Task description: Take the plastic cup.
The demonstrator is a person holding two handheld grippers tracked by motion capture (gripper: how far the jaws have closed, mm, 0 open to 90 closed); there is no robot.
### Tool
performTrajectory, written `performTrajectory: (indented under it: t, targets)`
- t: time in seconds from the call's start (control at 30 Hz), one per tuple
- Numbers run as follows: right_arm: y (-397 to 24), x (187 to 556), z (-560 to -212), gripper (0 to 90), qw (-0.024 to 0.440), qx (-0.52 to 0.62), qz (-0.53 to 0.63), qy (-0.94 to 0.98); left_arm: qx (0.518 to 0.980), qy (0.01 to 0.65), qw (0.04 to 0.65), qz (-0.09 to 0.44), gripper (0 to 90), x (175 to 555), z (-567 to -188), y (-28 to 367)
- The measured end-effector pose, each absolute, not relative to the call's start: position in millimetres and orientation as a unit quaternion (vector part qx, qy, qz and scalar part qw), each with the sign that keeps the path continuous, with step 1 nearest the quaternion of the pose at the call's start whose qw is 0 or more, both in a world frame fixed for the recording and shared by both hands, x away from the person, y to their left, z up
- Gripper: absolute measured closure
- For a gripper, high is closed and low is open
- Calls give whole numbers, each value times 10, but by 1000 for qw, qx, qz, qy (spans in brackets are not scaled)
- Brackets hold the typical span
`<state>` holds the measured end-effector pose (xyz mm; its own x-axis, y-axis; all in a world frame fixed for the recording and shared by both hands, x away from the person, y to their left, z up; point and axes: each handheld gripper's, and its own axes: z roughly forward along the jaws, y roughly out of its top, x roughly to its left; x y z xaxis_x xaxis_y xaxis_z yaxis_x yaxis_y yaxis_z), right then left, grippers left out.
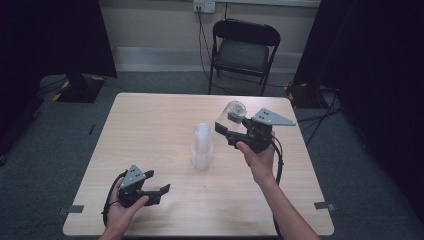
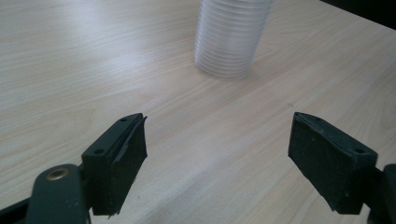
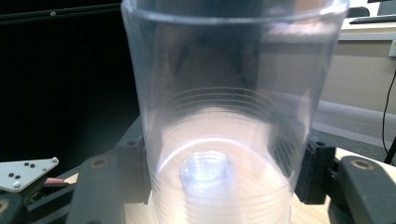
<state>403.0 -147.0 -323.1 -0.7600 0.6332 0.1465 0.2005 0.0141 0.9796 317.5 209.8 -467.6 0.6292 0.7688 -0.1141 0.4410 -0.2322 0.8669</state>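
One clear cup (image 1: 234, 113) sits clamped in the right gripper (image 1: 231, 126), lifted right of the stack (image 1: 202, 146); left gripper (image 1: 159, 191) idles wide open w/ nothing; keep squeeze gentle, carry level.

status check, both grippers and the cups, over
Right hand-held gripper shut on clear cup, lifted off the table. Left hand-held gripper open, empty, low over the table. Cup stack standing mid-table. Nothing in the way.
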Motion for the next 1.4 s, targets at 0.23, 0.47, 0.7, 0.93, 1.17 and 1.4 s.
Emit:
performTrajectory:
  t: [0.23, 0.47, 0.7, 0.93, 1.17, 1.4]
  targets:
    - [-1568, 3991, -3302, 366, 157, 316, 631, 691, 764, 392, 483, 172, 185, 3171, -4657, 2086]
    - [-1643, 3944, -3474, 366, 134, 335, 628, 690, 774, 372, 485, 166, 197, 3147, -4606, 2007]
    - [-1675, 3894, -3578, 366, 108, 343, 624, 694, 763, 373, 501, 166, 190, 3134, -4559, 1911]
    - [-1708, 3852, -3641, 367, 89, 353, 618, 696, 764, 358, 506, 178, 177, 3119, -4527, 1783]
    - [-1708, 3804, -3733, 367, 61, 365, 612, 699, 761, 318, 531, 197, 216, 3119, -4443, 1632]
    - [-1712, 3763, -3763, 367, 37, 371, 613, 696, 770, 296, 531, 196, 265, 3226, -4359, 1396]
